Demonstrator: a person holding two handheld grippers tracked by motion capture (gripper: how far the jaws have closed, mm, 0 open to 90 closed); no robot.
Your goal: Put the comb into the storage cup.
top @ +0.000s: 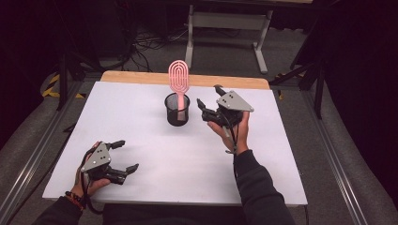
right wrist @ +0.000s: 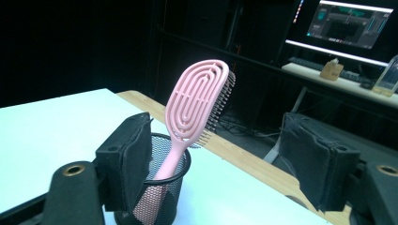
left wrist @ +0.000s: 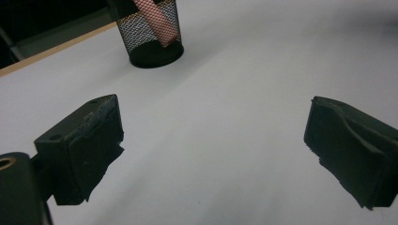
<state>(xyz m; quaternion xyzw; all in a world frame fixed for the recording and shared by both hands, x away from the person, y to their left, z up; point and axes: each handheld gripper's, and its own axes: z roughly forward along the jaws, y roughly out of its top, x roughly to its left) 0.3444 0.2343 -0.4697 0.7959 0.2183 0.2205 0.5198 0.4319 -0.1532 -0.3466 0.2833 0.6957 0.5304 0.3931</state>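
Your right claw stands released just right of the pink hairbrush, upright in the mesh cup, so the placing looks done; your left claw, also released, rests near left on the tabletop, and next you should draw the right one away without touching the brush.

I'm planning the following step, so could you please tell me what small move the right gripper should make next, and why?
Probably draw the right gripper away from the black mesh cup: the pink plastic hairbrush already stands handle-down inside, and the open jaws hold nothing.
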